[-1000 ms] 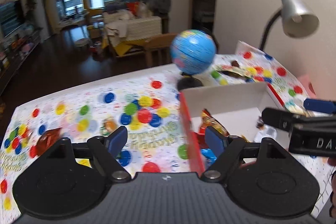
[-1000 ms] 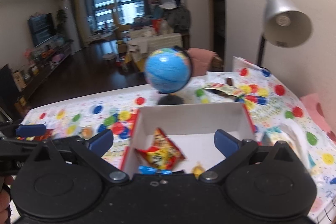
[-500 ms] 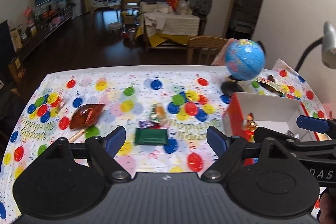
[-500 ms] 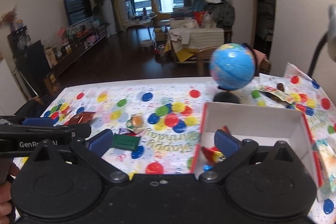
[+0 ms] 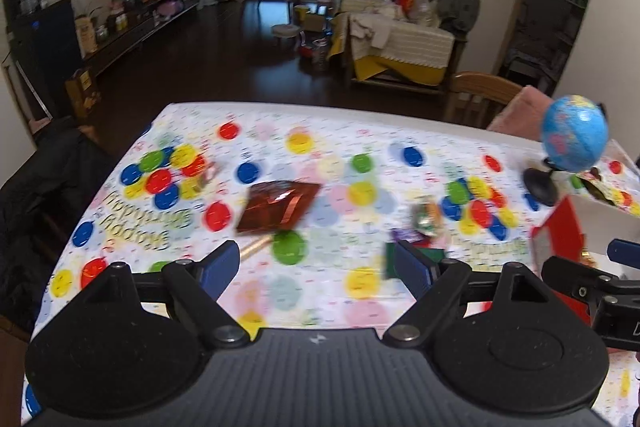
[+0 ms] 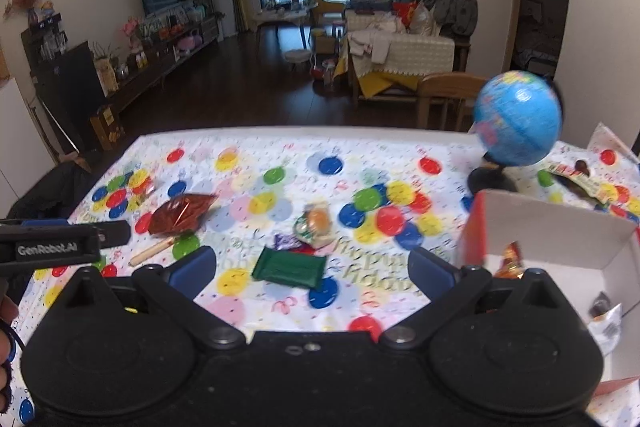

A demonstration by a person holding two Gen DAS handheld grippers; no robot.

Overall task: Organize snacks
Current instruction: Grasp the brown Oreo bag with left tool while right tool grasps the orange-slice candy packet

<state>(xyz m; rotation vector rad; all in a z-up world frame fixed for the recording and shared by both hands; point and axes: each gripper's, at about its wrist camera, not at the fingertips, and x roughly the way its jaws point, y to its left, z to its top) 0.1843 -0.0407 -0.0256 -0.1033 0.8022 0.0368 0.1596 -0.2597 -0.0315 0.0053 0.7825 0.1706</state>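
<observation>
Grippers wide apart (both empty); green packet beneath right gripper

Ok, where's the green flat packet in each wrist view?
Left wrist: green packet low right of centre, mostly hidden behind the left gripper's right finger.
Right wrist: in full view at lower centre, between the open fingers.
Shared landmark: blue globe, far right.

Polka-dot tablecloth, green wrapper, perhaps reddish-brown foil packet
</observation>
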